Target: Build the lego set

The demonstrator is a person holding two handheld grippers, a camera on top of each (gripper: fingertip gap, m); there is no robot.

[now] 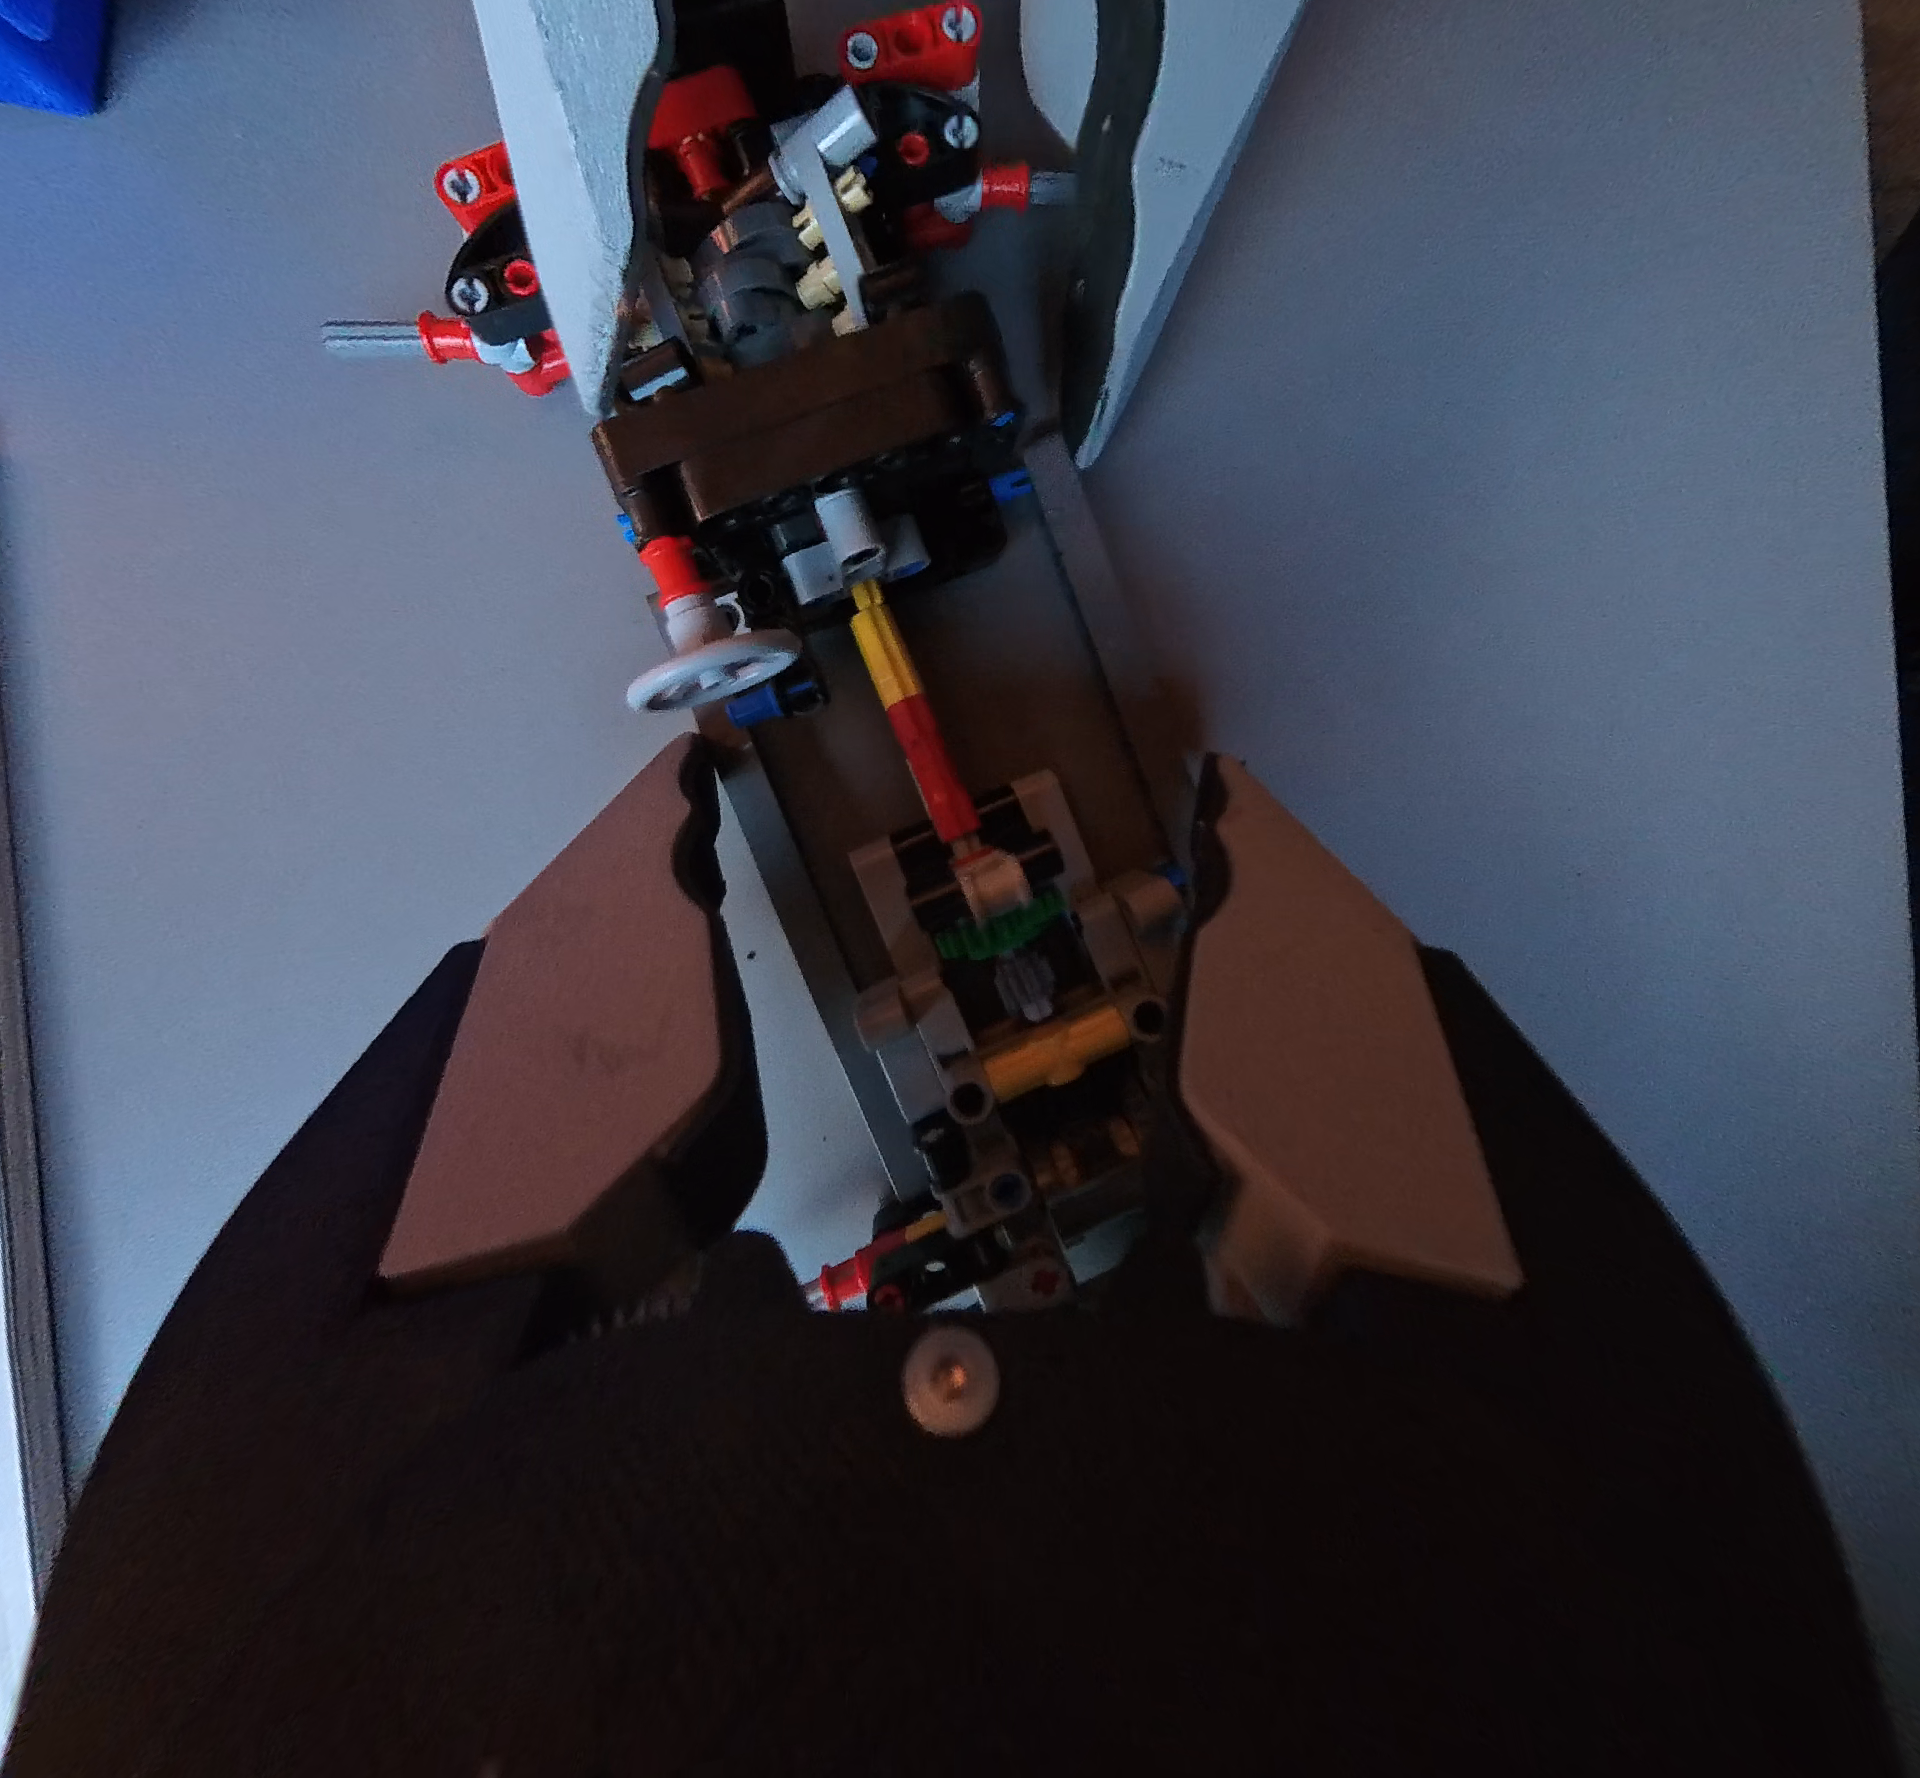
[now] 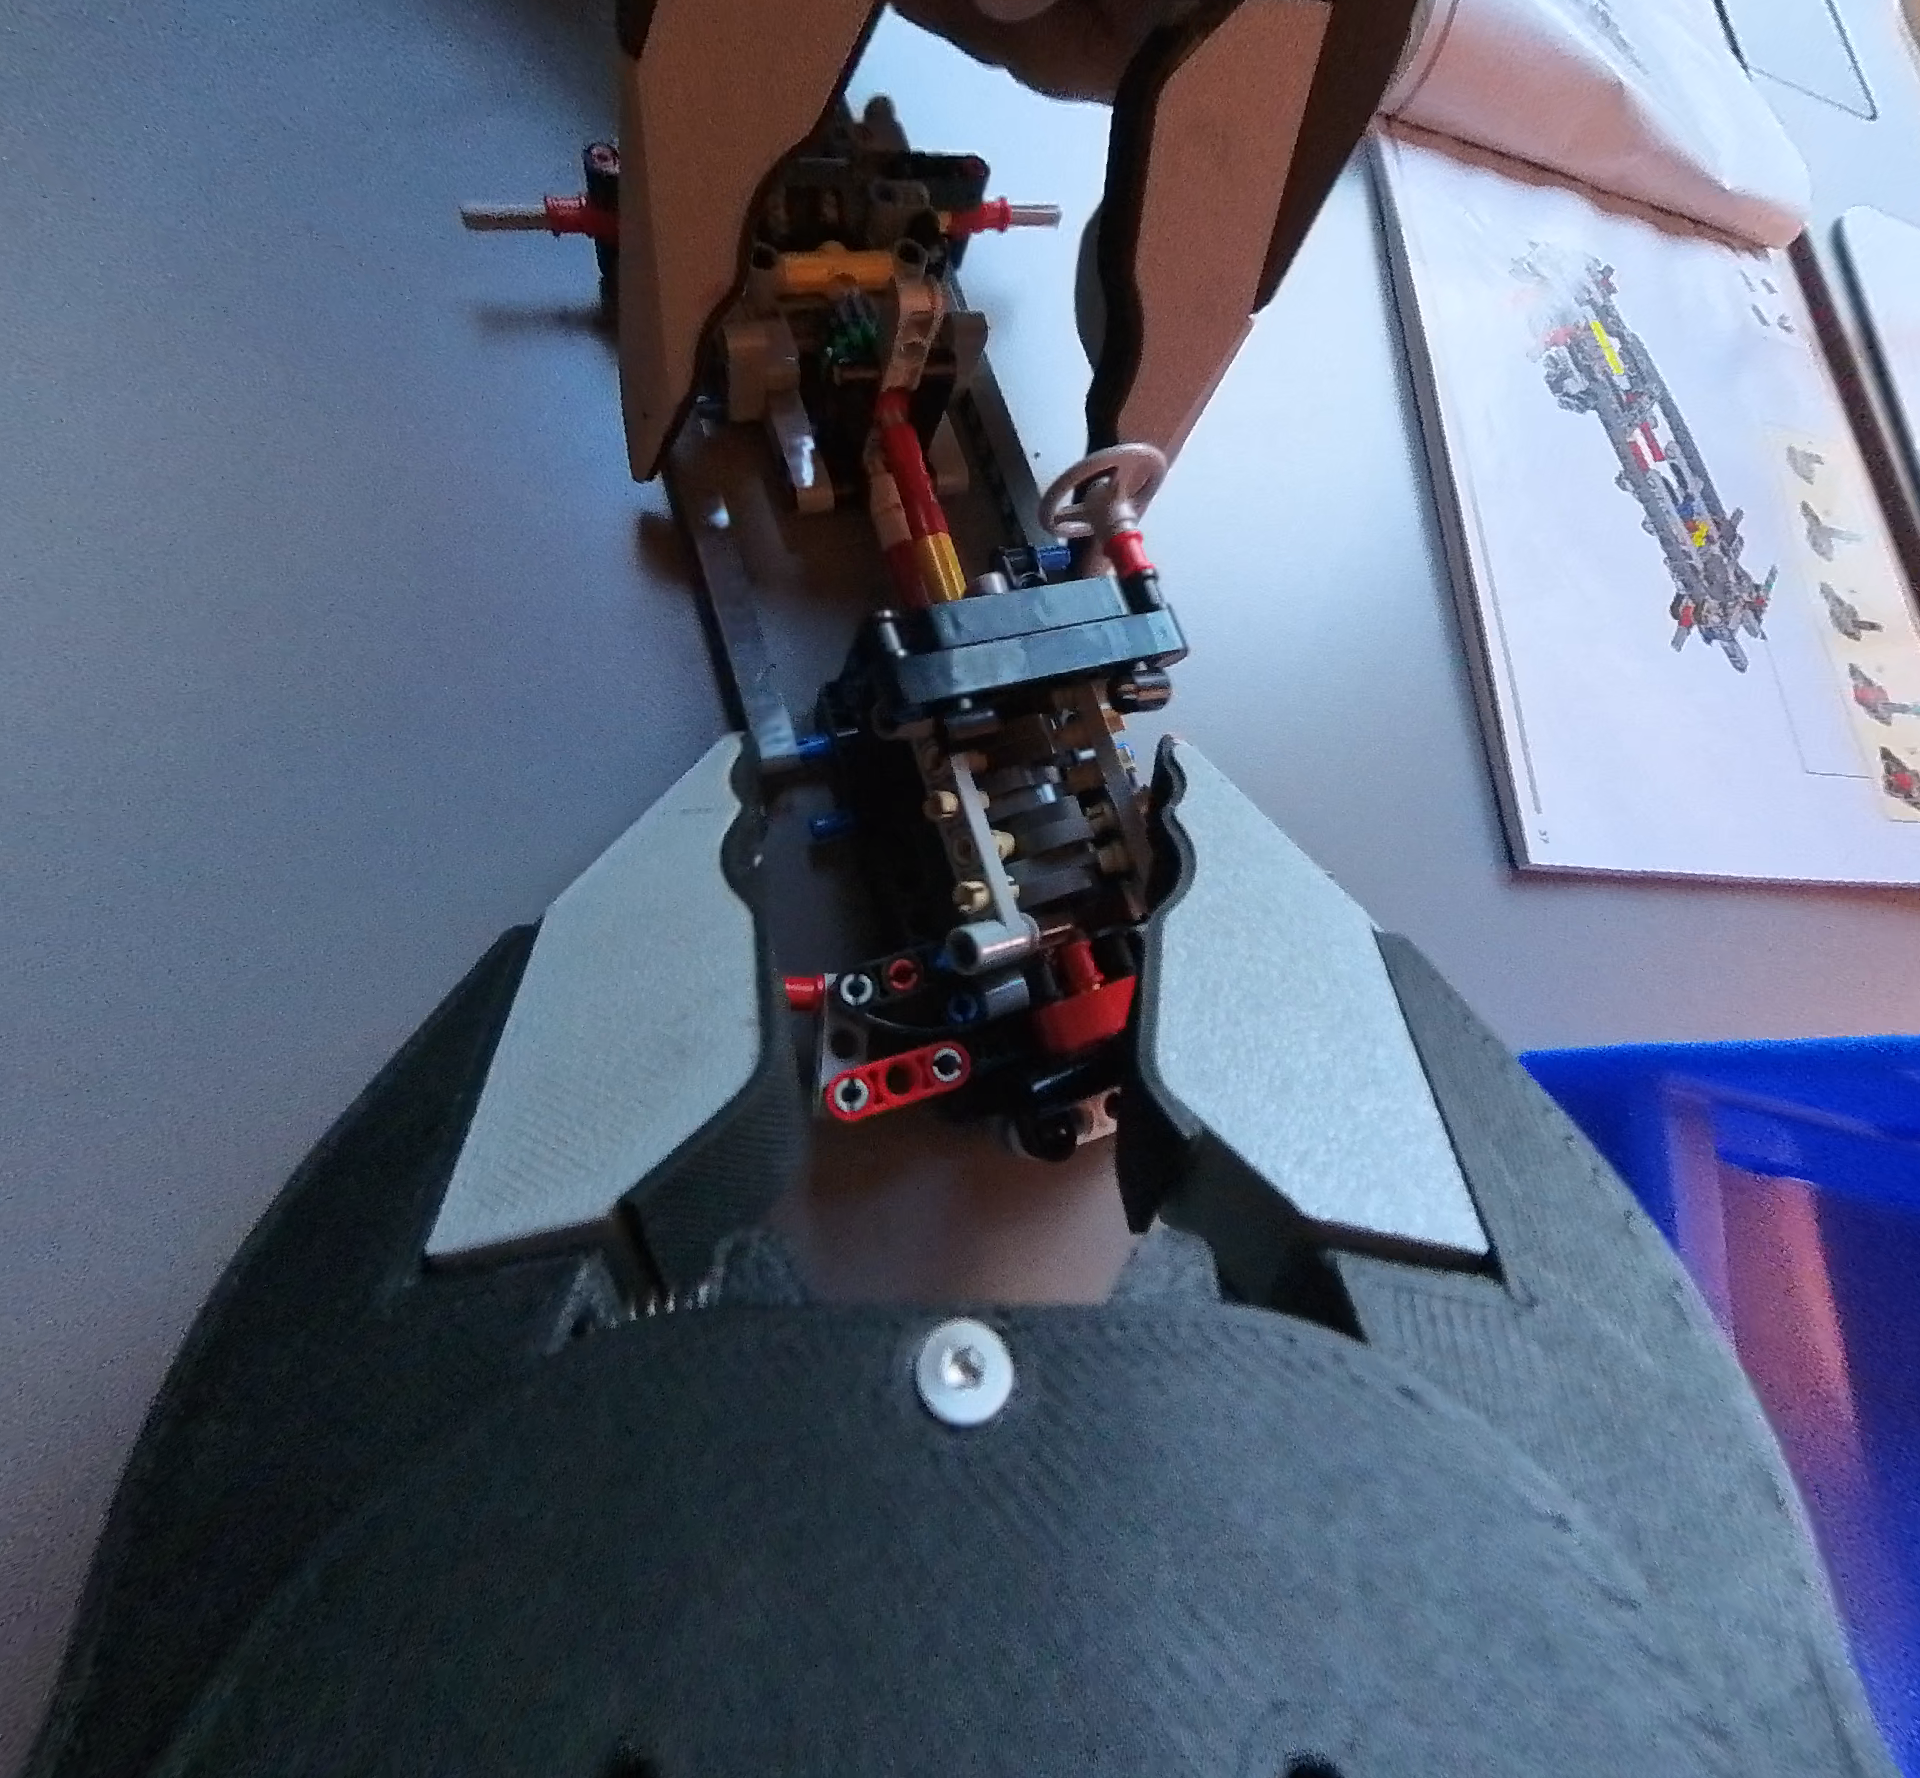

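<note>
Left wrist view: both tongs straddle one long brick-built chassis point(image 1: 914, 689) on the grey table point(image 1: 1455, 585).

Left gripper point(image 1: 951, 767) wide, right pad touching the gear end, left pad clear. Right gripper point(image 2: 951, 752) spread at the opposite end (right pad against it, left apart). Open booklet point(image 2: 1662, 533) right of it.

The left claw point(image 1: 956, 897) is hiding the near end of the brick-built chassis point(image 1: 935, 772) under its dark body. The right claw point(image 2: 951, 855) is covering the opposite end. Whether any pad is pressing the chassis is staying unclear. The blue bin point(image 2: 1766, 1209) and the instruction booklet point(image 2: 1662, 585) are running off the picture edge.
</note>
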